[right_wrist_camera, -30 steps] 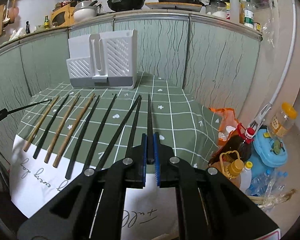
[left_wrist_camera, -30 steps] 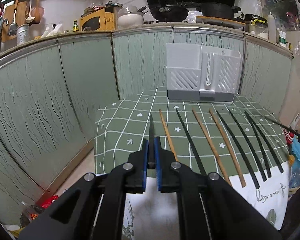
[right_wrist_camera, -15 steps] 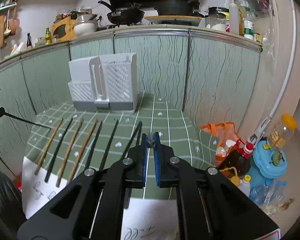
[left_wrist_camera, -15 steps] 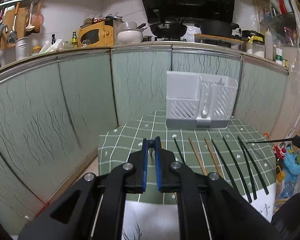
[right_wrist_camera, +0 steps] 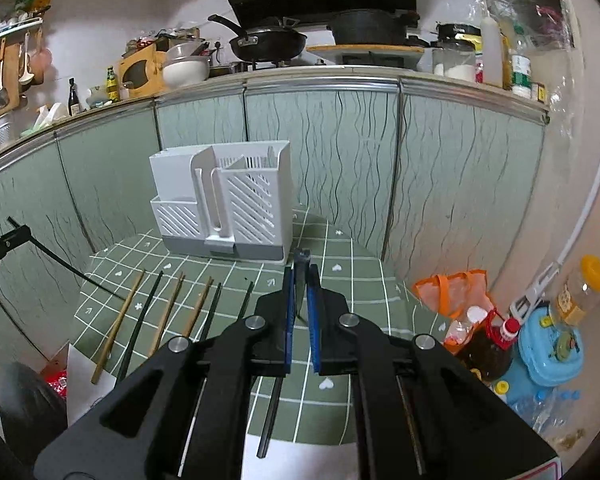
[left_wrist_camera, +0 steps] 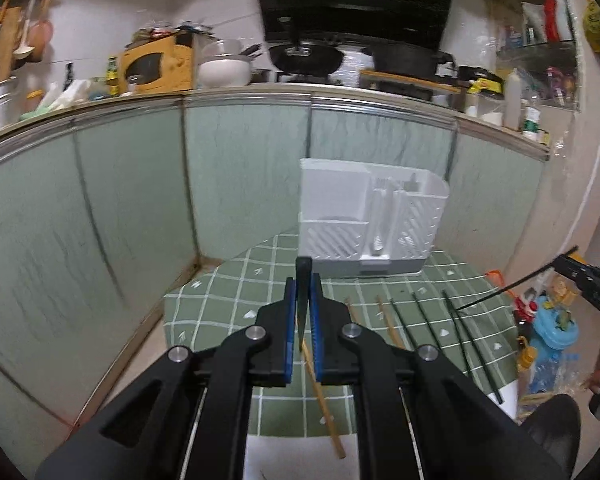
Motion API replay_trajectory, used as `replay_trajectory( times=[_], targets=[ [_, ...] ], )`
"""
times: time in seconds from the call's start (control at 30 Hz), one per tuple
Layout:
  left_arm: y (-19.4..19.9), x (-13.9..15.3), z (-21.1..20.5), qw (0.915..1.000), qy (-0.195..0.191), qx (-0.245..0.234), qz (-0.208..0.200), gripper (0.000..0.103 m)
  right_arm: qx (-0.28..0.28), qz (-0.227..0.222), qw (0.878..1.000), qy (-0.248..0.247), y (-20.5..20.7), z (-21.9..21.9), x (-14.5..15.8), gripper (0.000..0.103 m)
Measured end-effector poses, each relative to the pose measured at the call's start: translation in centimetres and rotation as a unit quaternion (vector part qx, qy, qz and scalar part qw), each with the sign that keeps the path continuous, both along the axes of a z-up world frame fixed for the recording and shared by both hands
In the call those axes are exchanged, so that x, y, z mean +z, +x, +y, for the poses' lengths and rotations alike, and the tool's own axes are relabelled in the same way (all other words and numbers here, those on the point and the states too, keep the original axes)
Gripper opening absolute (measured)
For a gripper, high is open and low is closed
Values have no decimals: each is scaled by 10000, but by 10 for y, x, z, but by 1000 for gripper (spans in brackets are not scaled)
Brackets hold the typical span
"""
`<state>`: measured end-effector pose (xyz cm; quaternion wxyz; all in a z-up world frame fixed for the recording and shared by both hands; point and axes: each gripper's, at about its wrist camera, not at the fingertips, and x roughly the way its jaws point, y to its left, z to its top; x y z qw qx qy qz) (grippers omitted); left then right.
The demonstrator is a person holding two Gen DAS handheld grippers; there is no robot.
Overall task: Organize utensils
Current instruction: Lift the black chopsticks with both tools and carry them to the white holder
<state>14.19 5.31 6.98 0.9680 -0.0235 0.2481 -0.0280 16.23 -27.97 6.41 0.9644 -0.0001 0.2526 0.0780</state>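
Chopsticks lie in a loose row on the green checked tablecloth [left_wrist_camera: 228, 304], wooden ones [left_wrist_camera: 320, 392] mixed with black ones [left_wrist_camera: 424, 316], all well in front of the white utensil holder [left_wrist_camera: 364, 220] that stands upright at the far side of the table against the green cabinet panels. Each gripper carries one black chopstick off the cloth. The left gripper [left_wrist_camera: 303, 312] has its blue pads pressed narrow on a black chopstick [left_wrist_camera: 302, 280], whose end sticks out just past the fingertips toward the holder; in the right wrist view this same gripper appears at the left edge with its chopstick slanting down toward the table. The right gripper [right_wrist_camera: 301, 304] is likewise clamped tight on a second black chopstick [right_wrist_camera: 301, 264], its tip showing above the pads and in line with the holder's base. In the left wrist view the right gripper sits at the far right edge, its chopstick angled down over the row. The holder's slatted compartments [right_wrist_camera: 252, 200] face the grippers. Bottles and an orange bag [right_wrist_camera: 452, 292] stand on the floor to the right of the table.
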Motion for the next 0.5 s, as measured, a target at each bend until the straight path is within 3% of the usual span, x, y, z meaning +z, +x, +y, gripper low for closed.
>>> replay_trajectory(
  times=[0.5],
  targets=[
    [41,53,-8,9934,-8,-1106,-292,8,661,-278,9974,106,29,1,64,6]
  ],
)
